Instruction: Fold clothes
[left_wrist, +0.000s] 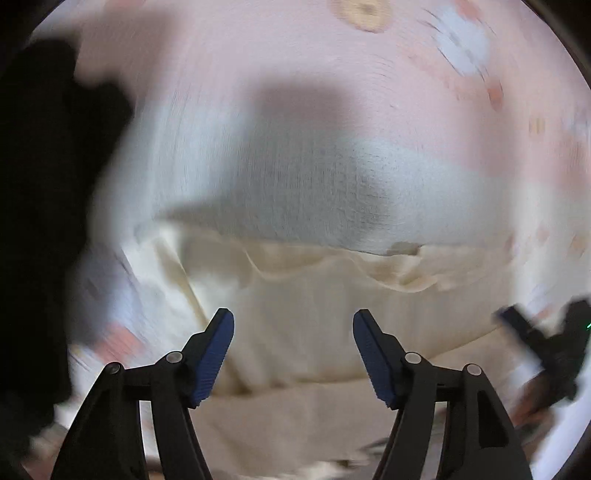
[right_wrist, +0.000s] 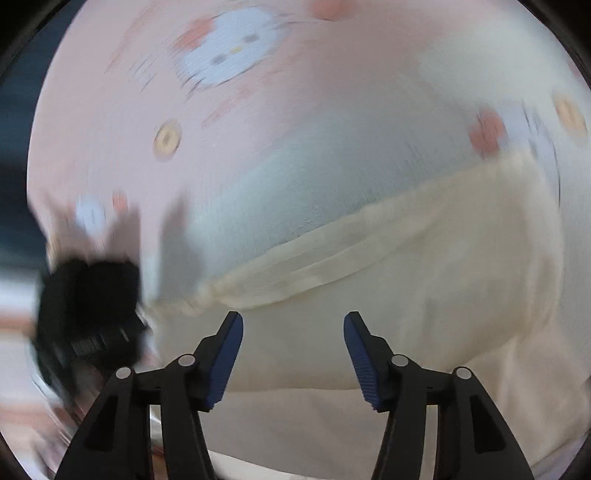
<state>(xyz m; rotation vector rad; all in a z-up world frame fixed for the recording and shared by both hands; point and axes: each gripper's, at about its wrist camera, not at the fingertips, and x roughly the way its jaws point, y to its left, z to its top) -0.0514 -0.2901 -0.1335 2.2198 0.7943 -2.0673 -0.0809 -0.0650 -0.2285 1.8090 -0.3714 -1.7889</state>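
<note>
A cream garment (left_wrist: 314, 317) lies spread on a pink cartoon-print sheet (left_wrist: 295, 74), its rumpled edge running across the middle of the left wrist view. My left gripper (left_wrist: 293, 321) hovers over it, open, with nothing between its blue pads. In the right wrist view the same cream garment (right_wrist: 406, 277) fills the lower right, its edge slanting up to the right. My right gripper (right_wrist: 293, 321) is open above it, holding nothing. Each gripper shows blurred in the other's view: the right gripper (left_wrist: 546, 347) at the right, the left gripper (right_wrist: 92, 314) at the left.
A dark blurred mass (left_wrist: 48, 221) fills the left side of the left wrist view. The pink sheet (right_wrist: 184, 129) extends beyond the garment with cat-face prints (right_wrist: 229, 48). Both views are motion-blurred.
</note>
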